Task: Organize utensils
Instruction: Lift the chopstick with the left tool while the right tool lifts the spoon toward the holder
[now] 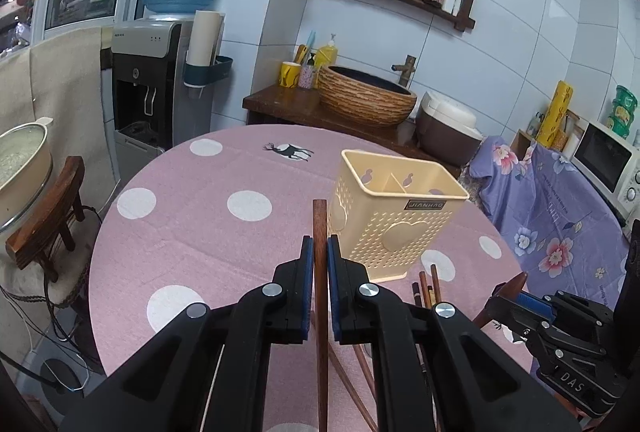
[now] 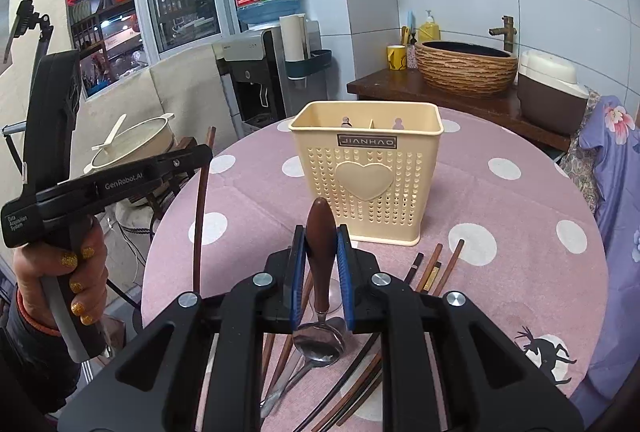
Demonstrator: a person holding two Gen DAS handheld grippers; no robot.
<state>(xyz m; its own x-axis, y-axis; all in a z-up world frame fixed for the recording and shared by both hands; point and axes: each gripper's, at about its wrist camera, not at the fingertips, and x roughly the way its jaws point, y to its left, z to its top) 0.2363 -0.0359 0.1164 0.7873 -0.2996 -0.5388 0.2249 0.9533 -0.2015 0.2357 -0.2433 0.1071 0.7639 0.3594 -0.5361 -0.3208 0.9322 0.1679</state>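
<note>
In the left wrist view, the left gripper (image 1: pixel 319 252) fills the lower middle of the frame, its blue pads clamped on a single brown wooden chopstick (image 1: pixel 320 272) that runs straight up between them, its tip rising above the fingertips and its lower end leaving the bottom edge. Just right of that tip stands the cream utensil holder (image 1: pixel 394 220), perforated, with a raised heart on its side and an inner divider, upright on the round table (image 1: pixel 200 232) covered in pink cloth with white dots. Below the holder, at lower centre right, a few loose chopsticks (image 1: pixel 428 286) lie on the cloth, partly hidden by the gripper body. In the right wrist view, the right gripper (image 2: pixel 321 248) sits in the lower middle, its pads closed on the dark wooden handle of a spoon (image 2: pixel 320 256); the handle points up between the pads and the metal bowl hangs below them, near the frame's bottom centre. The holder appears at centre, directly above the handle's tip, apart from it. More chopsticks and a metal utensil lie scattered on the cloth beneath and to the right of this gripper. At the left edge of that view a hand (image 2: pixel 60 284) grips the other tool's handle, with the long thin chopstick held upright beside it.
</note>
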